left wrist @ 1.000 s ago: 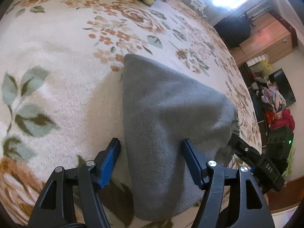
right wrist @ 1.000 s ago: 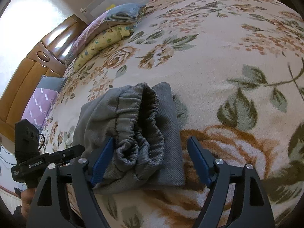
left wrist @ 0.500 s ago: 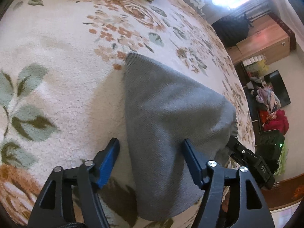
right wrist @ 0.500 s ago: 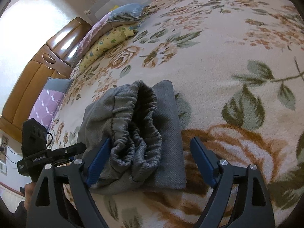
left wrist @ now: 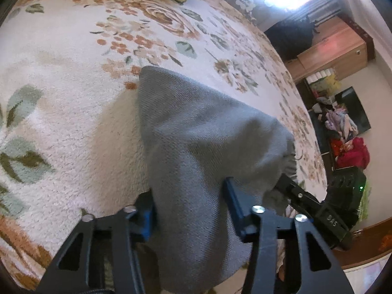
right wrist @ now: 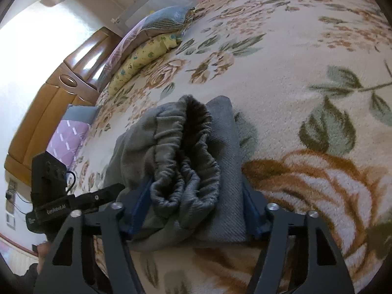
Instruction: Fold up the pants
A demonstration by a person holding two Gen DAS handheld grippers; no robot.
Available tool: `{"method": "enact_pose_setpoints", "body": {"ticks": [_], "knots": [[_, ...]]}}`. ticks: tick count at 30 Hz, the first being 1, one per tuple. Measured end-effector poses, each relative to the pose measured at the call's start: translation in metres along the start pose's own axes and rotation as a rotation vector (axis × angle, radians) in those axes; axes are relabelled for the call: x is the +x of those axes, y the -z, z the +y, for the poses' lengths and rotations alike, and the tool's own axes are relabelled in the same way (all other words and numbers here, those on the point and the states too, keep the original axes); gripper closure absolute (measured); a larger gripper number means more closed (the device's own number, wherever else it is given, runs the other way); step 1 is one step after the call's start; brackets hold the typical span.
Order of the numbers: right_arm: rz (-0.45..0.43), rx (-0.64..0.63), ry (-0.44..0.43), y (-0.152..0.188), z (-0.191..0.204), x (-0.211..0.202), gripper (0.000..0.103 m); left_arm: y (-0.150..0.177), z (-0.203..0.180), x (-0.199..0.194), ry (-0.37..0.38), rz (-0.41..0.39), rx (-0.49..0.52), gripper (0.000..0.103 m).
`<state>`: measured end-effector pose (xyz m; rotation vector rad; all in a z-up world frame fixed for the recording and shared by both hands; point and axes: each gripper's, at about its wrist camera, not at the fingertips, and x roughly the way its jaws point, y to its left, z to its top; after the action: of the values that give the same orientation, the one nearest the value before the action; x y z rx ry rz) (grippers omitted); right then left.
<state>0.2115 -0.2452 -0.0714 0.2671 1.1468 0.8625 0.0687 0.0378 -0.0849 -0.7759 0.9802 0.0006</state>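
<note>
The grey pants (left wrist: pixel 196 152) lie folded in a thick bundle on the floral bed cover (left wrist: pixel 61 93). My left gripper (left wrist: pixel 188 203) has its blue pads against both sides of the folded end, shut on the pants. In the right wrist view the elastic waistband (right wrist: pixel 186 156) faces me, bunched and open. My right gripper (right wrist: pixel 193 208) has its pads pressed on both sides of the waistband end (right wrist: pixel 227 171), shut on the pants. Each gripper shows in the other's view, the right one (left wrist: pixel 316 210) and the left one (right wrist: pixel 73 201).
Pillows (right wrist: pixel 147 51) and a wooden headboard (right wrist: pixel 49 98) stand at the head of the bed. A wooden cabinet (left wrist: pixel 338 51), a dark screen (left wrist: pixel 352 110) and a pile of clothes (left wrist: pixel 350 149) are beyond the bed's far edge. The bed cover (right wrist: pixel 306 73) stretches wide around the bundle.
Both grippers have closed from open onto the two ends of the folded pants and moved in closer. The bundle looks slightly squeezed and raised.
</note>
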Motion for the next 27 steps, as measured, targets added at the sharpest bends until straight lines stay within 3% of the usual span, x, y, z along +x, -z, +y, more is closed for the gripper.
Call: {"method": "enact_pose_setpoints", "body": {"ticks": [4,9,19,27], "knots": [[-0.021,-0.027,0.018,0.000,0.012,-0.006,0.054,0.001,-0.004,-0.006,0.003,-0.013,0.014,0.068],[-0.057,-0.055,0.011,0.003,0.030,-0.019,0.061,0.003,-0.005,-0.018,0.017,-0.031,0.016,0.077],[-0.061,-0.101,-0.046,0.013,0.070,-0.030,0.063,0.014,-0.001,-0.051,-0.013,-0.083,0.017,0.082],[-0.025,-0.168,-0.091,0.027,0.108,-0.017,0.063,0.017,0.011,-0.088,-0.084,-0.151,0.024,0.083]]}}
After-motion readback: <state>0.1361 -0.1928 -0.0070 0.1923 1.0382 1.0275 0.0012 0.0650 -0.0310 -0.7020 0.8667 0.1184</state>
